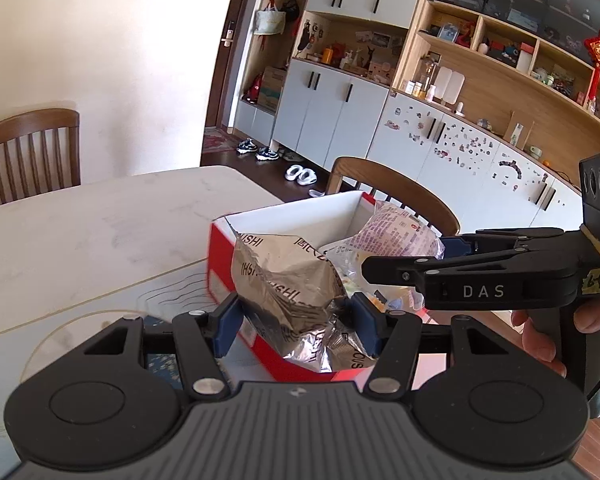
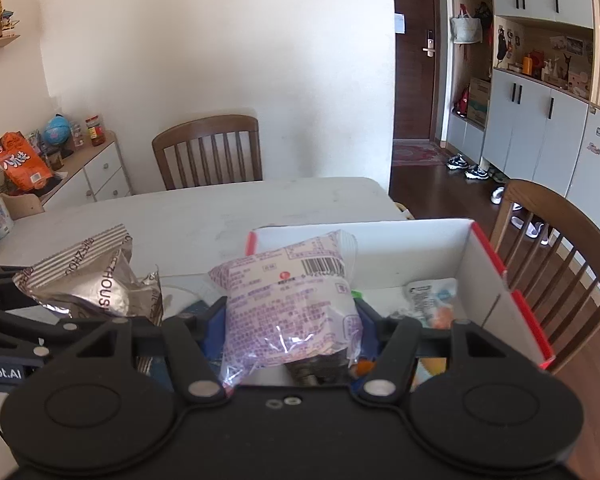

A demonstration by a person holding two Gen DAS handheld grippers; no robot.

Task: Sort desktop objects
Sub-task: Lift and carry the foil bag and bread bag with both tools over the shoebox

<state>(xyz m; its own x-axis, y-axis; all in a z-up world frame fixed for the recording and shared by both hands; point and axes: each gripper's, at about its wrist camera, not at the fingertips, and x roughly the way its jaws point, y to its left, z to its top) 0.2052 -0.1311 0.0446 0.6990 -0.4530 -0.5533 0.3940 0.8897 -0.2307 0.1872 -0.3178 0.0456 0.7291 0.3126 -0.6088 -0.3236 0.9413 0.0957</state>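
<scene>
My left gripper (image 1: 296, 322) is shut on a crumpled silver snack bag (image 1: 288, 280) and holds it over the near edge of a red box with a white inside (image 1: 300, 216). My right gripper (image 2: 290, 324) is shut on a purple-printed clear packet (image 2: 292, 300), held above the same box (image 2: 484, 276). The silver bag also shows at the left of the right wrist view (image 2: 88, 280). The right gripper shows side-on in the left wrist view (image 1: 404, 260), with the purple packet (image 1: 400, 232) in it. Small packets (image 2: 432, 300) lie in the box.
The box stands on a white marble table (image 1: 80, 232). Wooden chairs stand behind the table (image 2: 208, 152) and at its right (image 2: 552, 240). A sideboard with an orange bag (image 2: 20, 160) is at the far left. Cupboards line the right wall.
</scene>
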